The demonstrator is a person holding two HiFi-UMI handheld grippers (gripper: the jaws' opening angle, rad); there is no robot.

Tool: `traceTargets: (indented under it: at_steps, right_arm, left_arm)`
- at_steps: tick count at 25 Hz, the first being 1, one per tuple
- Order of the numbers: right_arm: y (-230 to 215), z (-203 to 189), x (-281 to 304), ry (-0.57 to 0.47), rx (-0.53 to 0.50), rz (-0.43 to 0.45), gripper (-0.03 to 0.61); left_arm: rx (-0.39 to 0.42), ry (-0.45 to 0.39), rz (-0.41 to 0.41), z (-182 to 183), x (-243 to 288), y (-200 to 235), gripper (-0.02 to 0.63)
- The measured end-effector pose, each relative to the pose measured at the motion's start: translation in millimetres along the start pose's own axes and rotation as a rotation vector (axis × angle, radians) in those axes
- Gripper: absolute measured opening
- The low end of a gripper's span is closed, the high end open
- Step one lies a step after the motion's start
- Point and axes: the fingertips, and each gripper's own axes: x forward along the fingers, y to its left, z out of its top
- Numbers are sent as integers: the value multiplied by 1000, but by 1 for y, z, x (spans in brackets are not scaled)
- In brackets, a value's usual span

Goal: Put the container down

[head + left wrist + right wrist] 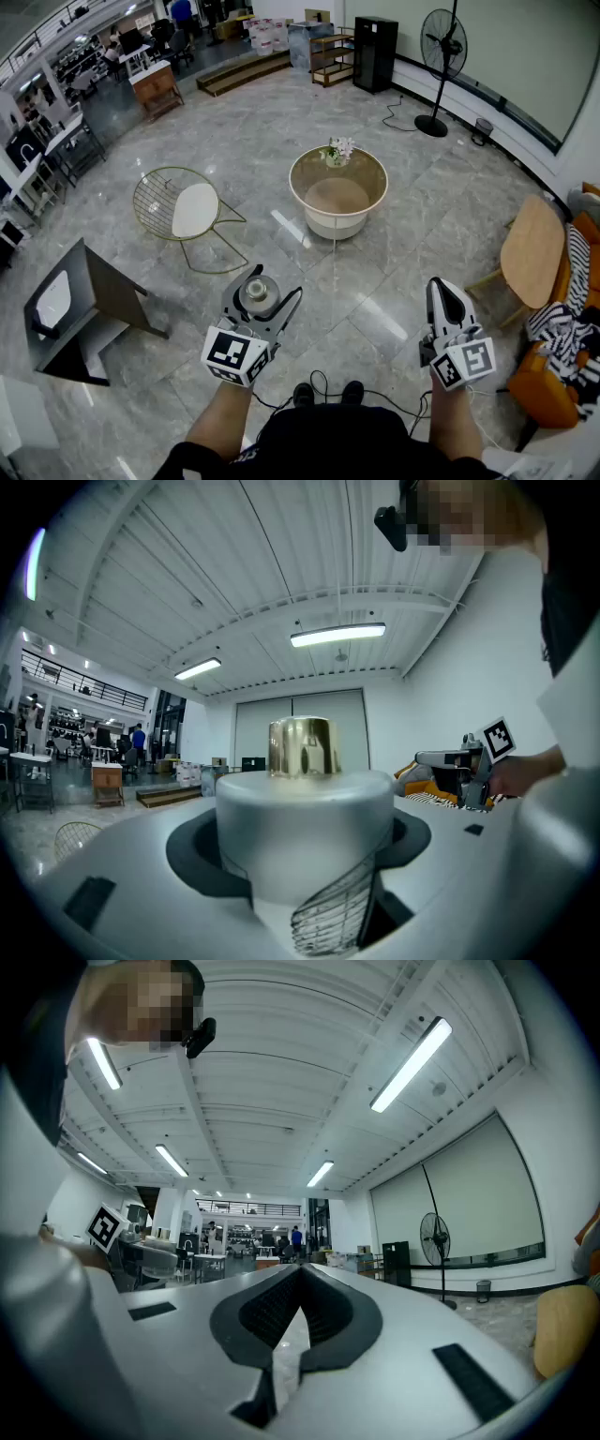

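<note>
Two grippers above a polished floor

Head view: a glossy grey stone floor (281,141) is seen under a round cream table (337,197).

Left gripper view: the left gripper (305,808) is spread wide and clamped on a round silver metal container with a gold knob (281,841), which is held off the floor.

Right gripper view: the right gripper (302,1274) is closed on nothing, and a black pedestal fan (434,1241) is seen beyond it.

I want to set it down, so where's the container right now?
Head view, lower left: the container is clamped in the left gripper, above the floor.
</note>
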Motion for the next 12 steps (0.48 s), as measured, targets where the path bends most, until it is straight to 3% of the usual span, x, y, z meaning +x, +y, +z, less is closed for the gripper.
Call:
traceTargets:
  at_steps: [12]
  right_arm:
    - [-19,-1,7,-4,15,39,11]
  left_arm:
    - [10,28,10,-2,19,-16,345]
